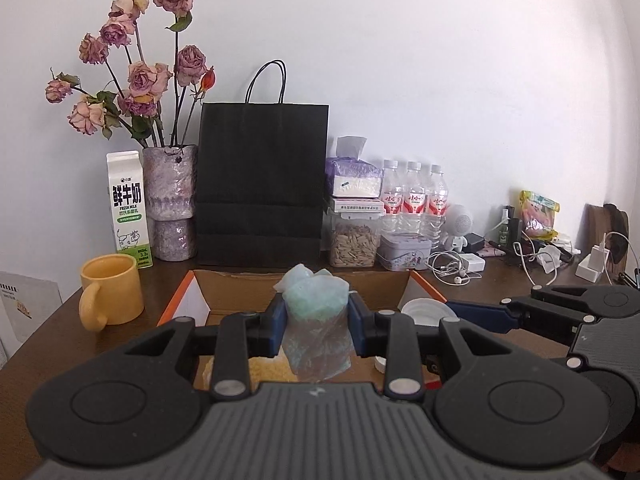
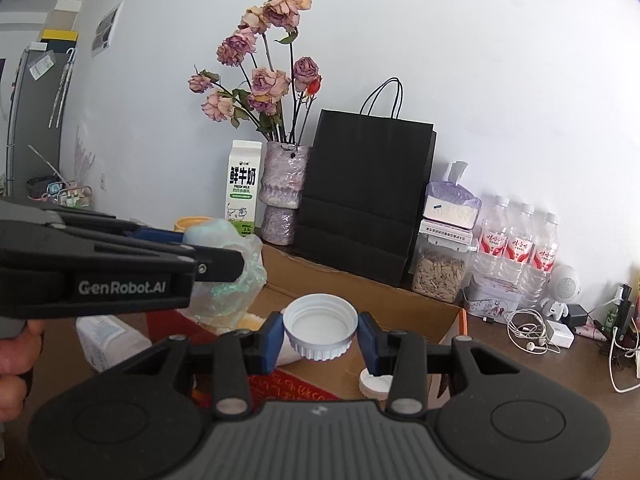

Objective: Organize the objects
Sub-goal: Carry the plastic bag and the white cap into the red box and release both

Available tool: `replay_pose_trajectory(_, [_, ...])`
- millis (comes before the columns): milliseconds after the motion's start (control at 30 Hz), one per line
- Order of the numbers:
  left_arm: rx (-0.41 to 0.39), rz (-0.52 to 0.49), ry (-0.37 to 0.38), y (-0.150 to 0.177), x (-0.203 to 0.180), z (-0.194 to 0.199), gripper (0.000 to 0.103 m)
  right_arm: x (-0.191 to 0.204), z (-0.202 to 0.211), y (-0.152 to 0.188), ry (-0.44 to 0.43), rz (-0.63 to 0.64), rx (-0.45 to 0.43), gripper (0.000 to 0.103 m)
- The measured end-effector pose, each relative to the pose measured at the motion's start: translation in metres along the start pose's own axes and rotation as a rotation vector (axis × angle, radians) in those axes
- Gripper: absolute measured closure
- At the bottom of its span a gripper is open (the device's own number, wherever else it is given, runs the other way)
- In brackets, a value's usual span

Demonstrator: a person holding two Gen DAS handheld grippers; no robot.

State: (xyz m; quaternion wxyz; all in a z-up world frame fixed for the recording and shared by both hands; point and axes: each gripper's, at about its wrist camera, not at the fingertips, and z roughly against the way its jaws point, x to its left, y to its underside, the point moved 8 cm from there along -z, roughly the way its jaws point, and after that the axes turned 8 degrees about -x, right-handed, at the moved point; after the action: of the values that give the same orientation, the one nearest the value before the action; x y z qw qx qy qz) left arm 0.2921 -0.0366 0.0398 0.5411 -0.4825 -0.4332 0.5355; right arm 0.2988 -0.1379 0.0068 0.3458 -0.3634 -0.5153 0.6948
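Observation:
My left gripper point(image 1: 318, 320) is shut on a clear plastic bag point(image 1: 318, 312) of pale green lumps, held above an open cardboard box point(image 1: 304, 280). In the right wrist view the same bag point(image 2: 228, 276) shows at the left, pinched in the left gripper point(image 2: 224, 254). My right gripper point(image 2: 320, 334) is shut on a wide white ribbed jar lid point(image 2: 320, 332), open side up, over the cardboard box point(image 2: 400, 300). That lid point(image 1: 428, 310) and the right gripper's fingers point(image 1: 480, 312) appear at the right in the left wrist view. A smaller white cap point(image 2: 374, 384) lies in the box below.
Along the wall stand a milk carton point(image 1: 128, 208), a vase of dried roses point(image 1: 170, 200), a black paper bag point(image 1: 260, 184), a seed jar point(image 1: 354, 240), three water bottles point(image 1: 414, 196) and tangled cables point(image 1: 532, 252). A yellow mug point(image 1: 110, 292) sits left of the box.

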Motion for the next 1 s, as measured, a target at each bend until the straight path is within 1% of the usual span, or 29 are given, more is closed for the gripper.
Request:
replay_pose_trajectory(267, [0.025, 0.020, -0.037, -0.001, 0.004, -0.049, 0.070, -0.023, -0.052, -0.001, 0.006, -0.036, 0.046, 0.064])
replay_pose_trajectory(433, [0.047, 0.049, -0.064, 0.005, 0.012, -0.073, 0.070, -0.035, -0.080, 0.007, 0.013, -0.074, 0.096, 0.064])
replay_pose_trajectory(533, [0.063, 0.057, -0.079, 0.011, 0.017, -0.082, 0.070, -0.040, -0.089, 0.016, 0.021, -0.106, 0.117, 0.064])
replay_pose_trajectory(700, [0.093, 0.046, -0.085, 0.023, 0.020, -0.091, 0.070, -0.041, -0.096, 0.027, 0.004, -0.118, 0.147, 0.064])
replay_pose_trajectory(800, [0.090, 0.044, -0.089, 0.025, 0.020, -0.091, 0.069, -0.042, -0.096, 0.029, 0.005, -0.118, 0.154, 0.064])
replay_pose_trajectory(833, [0.088, 0.046, -0.090, 0.025, 0.021, -0.091, 0.067, -0.042, -0.096, 0.029, 0.008, -0.119, 0.155, 0.064])
replay_pose_trajectory(867, [0.087, 0.047, -0.091, 0.024, 0.021, -0.090, 0.061, -0.043, -0.096, 0.029, 0.011, -0.118, 0.155, 0.064])
replay_pose_trajectory(900, [0.082, 0.051, -0.096, 0.024, 0.022, -0.089, 0.057, -0.043, -0.096, 0.030, 0.011, -0.116, 0.161, 0.061])
replay_pose_trajectory(933, [0.079, 0.053, -0.101, 0.024, 0.023, -0.088, 0.045, -0.044, -0.096, 0.030, 0.014, -0.118, 0.163, 0.041])
replay_pose_trajectory(967, [0.074, 0.053, -0.110, 0.024, 0.024, -0.087, 0.026, -0.044, -0.096, 0.031, 0.021, -0.121, 0.162, 0.010])
replay_pose_trajectory(1000, [0.067, 0.053, -0.122, 0.023, 0.026, -0.087, 0.014, -0.045, -0.096, 0.031, 0.028, -0.121, 0.158, 0.000])
